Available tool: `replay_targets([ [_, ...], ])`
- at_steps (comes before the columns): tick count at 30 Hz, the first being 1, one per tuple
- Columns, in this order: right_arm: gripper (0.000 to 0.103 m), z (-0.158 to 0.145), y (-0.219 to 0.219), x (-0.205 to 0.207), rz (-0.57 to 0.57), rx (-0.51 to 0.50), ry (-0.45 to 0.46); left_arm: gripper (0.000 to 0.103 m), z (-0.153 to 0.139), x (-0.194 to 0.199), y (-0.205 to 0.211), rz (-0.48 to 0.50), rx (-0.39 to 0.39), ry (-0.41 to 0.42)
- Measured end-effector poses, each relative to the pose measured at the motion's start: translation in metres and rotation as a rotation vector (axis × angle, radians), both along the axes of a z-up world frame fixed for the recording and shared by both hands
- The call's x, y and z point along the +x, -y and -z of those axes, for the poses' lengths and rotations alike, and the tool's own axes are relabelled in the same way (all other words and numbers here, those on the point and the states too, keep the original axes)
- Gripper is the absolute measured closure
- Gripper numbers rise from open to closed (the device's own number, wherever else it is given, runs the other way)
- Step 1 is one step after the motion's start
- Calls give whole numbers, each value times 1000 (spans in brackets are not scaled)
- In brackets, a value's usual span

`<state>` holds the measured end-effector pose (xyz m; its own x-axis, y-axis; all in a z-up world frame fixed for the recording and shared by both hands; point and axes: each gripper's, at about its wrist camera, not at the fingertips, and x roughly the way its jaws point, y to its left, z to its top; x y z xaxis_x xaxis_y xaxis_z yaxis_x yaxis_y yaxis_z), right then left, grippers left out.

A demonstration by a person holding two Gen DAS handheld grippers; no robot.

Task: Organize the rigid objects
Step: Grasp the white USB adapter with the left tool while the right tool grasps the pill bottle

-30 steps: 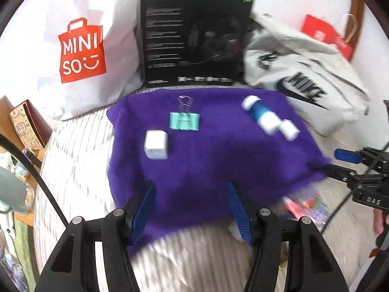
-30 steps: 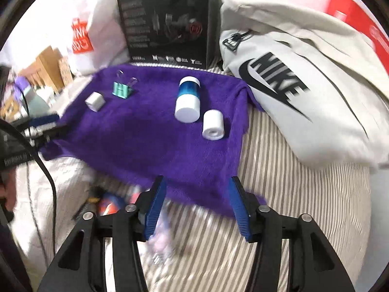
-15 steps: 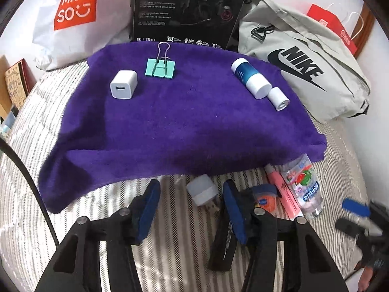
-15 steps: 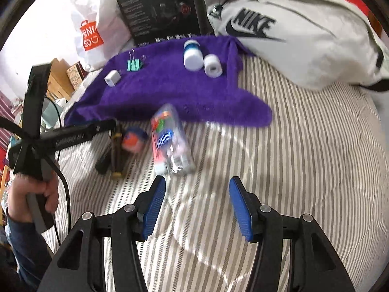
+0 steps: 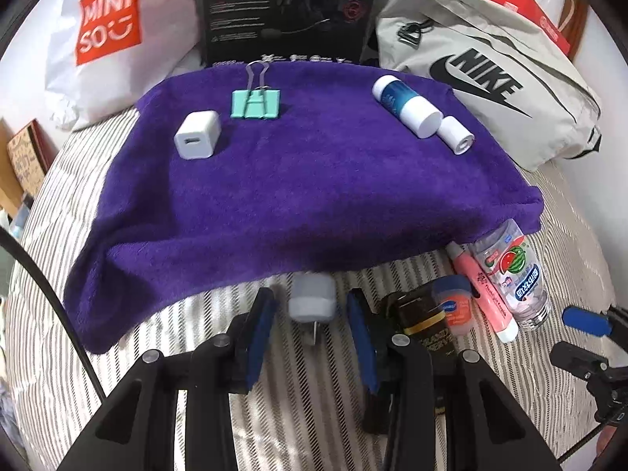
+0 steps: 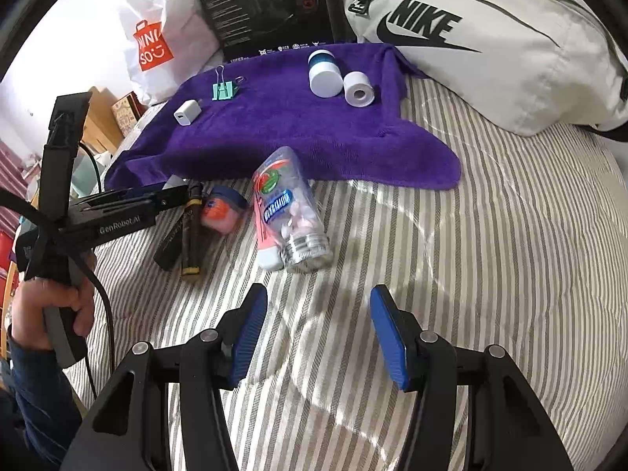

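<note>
My left gripper (image 5: 310, 308) is open, its blue pads on either side of a grey plug adapter (image 5: 313, 299) that lies on the striped bedding just before the purple towel (image 5: 306, 196). On the towel rest a white charger cube (image 5: 196, 139), a teal binder clip (image 5: 256, 104), a blue-and-white bottle (image 5: 406, 106) and a small white roll (image 5: 455, 134). My right gripper (image 6: 318, 314) is open over bare bedding, nothing between its fingers. Ahead of it lie a clear watermelon-label bottle (image 6: 288, 212), a pink tube (image 6: 263, 235), a blue-lidded jar (image 6: 221, 210) and dark tubes (image 6: 184, 235).
A black headset box (image 5: 286, 8), a Miniso bag (image 5: 106, 27) and a grey Nike bag (image 5: 490, 78) stand behind the towel. A hand (image 6: 51, 306) holds the left gripper's handle, its cable trailing. Striped bedding (image 6: 490, 255) stretches to the right.
My left gripper came down and forward until its fingers straddle the grey adapter, and they narrowed a little. The right gripper drew back from the towel and now faces the loose bottles.
</note>
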<state>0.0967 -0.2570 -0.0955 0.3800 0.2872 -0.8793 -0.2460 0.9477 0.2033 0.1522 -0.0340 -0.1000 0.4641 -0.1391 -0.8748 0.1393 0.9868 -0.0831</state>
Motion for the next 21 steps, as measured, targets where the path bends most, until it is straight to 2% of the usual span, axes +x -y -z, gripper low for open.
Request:
replay_targets([
  [2, 49, -1, -3, 8, -7, 1, 13, 81, 0, 2, 6, 14, 49, 6],
  [7, 49, -1, -11, 34, -29, -14, 40, 81, 0, 1, 1, 24, 19, -1],
  [10, 49, 5, -21, 44, -73, -24, 25, 81, 0, -1, -3, 16, -13, -1],
  [15, 49, 21, -35, 55, -111, -26, -3, 80, 0, -1, -2, 19, -2, 2],
  [18, 60, 23, -33, 60, -113, 41, -10, 80, 0, -1, -4, 23, -13, 4],
  [21, 60, 22, -30, 60, -104, 40, -10, 80, 0, -1, -8, 23, -43, 2],
])
